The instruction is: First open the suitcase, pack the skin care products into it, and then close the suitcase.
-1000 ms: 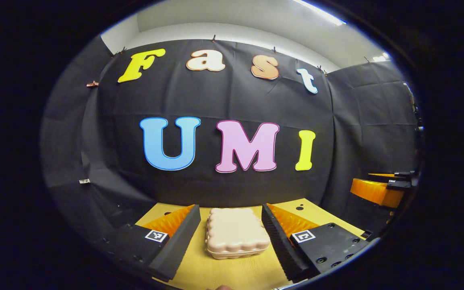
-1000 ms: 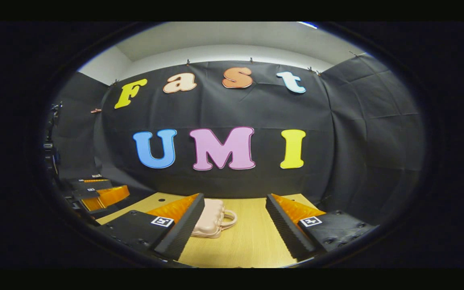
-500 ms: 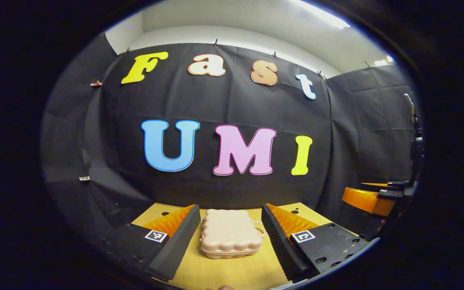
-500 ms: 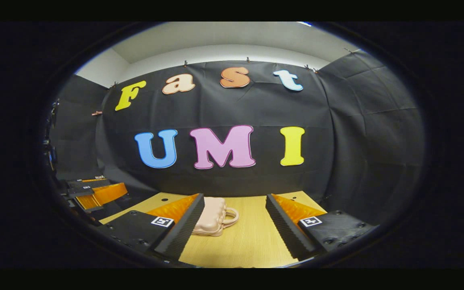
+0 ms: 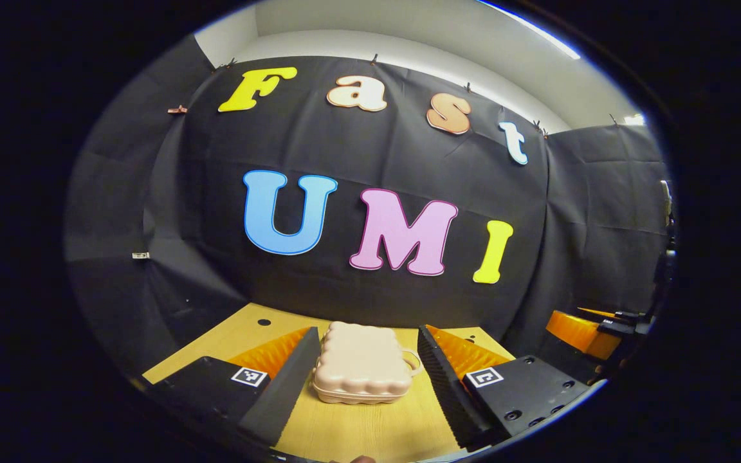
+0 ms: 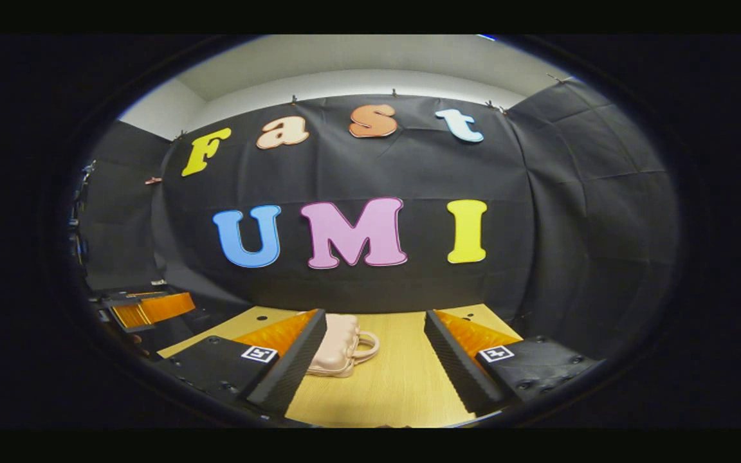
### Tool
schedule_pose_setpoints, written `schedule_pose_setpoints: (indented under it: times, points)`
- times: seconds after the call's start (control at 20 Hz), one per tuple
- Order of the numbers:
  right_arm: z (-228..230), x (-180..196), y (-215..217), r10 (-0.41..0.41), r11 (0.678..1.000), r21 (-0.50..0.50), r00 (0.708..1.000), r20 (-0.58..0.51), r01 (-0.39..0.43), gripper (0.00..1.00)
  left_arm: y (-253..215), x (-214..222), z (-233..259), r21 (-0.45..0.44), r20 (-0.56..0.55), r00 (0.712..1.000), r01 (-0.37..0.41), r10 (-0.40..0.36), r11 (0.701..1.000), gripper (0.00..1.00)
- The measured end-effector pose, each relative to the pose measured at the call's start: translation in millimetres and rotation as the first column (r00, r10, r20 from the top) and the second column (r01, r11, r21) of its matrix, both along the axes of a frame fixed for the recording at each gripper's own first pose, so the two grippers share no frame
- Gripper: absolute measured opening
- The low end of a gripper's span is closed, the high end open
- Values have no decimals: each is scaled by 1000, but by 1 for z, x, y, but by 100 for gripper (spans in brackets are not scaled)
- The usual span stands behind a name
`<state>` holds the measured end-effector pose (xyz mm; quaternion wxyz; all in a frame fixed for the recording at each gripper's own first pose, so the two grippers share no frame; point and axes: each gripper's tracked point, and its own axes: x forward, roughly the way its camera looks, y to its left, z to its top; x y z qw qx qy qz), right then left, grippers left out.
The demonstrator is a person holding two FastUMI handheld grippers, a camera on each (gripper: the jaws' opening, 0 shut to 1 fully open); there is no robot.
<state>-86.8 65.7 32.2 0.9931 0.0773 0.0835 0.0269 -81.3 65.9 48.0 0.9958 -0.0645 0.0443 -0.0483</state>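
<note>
A small pale pink suitcase lies flat and closed on the wooden table, its handle toward the right. In the left gripper view my left gripper is open, fingers either side of the case and above it. In the right gripper view the suitcase sits partly behind the left finger, its handle sticking out into the gap. My right gripper is open, with nothing between its fingers.
The right gripper shows at the far right edge of the left gripper view, and the left gripper at the far left of the right gripper view. Black cloth walls close the booth behind the table.
The left gripper has swung left and tilted, so the suitcase now sits further from it and more of the table's left side shows. The right gripper has barely moved.
</note>
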Motion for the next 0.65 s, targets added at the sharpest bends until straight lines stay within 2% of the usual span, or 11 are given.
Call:
schedule_pose_setpoints:
  times: [0.25, 0.45, 0.65]
  points:
    - [-4, 1, 5, 25, 1000, 8, 1000, -18, -25, 97, 6, 2, 5, 24, -18, 1000, -19, 20, 1000, 96]
    - [-8, 0, 9, 38, 999, -12, 999, -32, -38, 97, 6, -7, 8, 4, -13, 999, -35, 35, 999, 96]
    - [-9, 2, 12, 39, 999, -11, 999, -30, -39, 97, 8, -20, 3, 30, -21, 999, -50, 50, 998, 96]
